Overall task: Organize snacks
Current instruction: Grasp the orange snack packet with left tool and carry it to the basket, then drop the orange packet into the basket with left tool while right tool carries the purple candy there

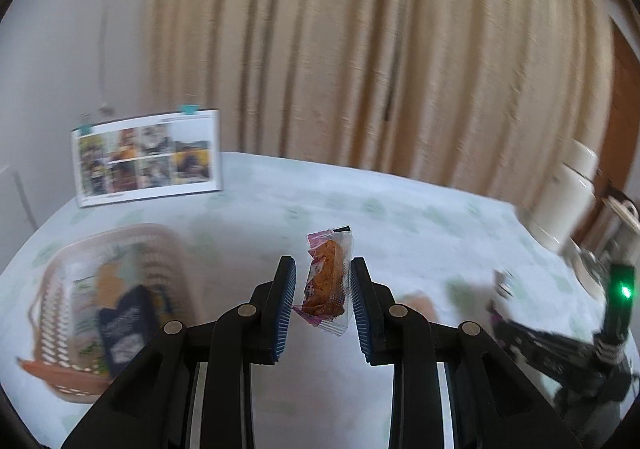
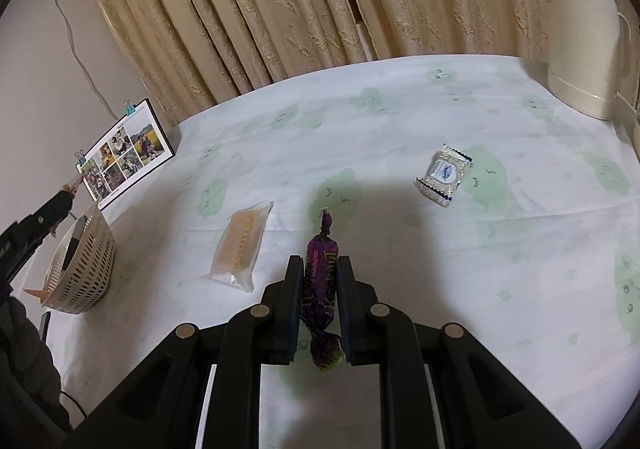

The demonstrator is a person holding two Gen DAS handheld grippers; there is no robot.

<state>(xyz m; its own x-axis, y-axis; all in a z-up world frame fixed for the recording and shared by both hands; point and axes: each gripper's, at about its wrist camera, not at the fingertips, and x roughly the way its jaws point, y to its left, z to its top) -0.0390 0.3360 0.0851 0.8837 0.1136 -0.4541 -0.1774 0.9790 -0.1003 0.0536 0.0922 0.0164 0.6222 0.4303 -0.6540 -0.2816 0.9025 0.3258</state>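
Purple twist-wrapped candy (image 2: pixel 320 289) in right gripper (image 2: pixel 319 269); basket (image 1: pixel 52 329) contents blurred.

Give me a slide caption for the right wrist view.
Right gripper clamps a purple candy above the tablecloth; two snacks remain.

Left of the left gripper (image 1: pixel 323 269), the basket (image 1: pixel 48 289) and its contents are motion-blurred beyond telling. To its right, the other gripper is smeared. Beyond the right gripper (image 2: pixel 319 263), the white jug (image 2: pixel 580 41) is cut off by the frame edge.
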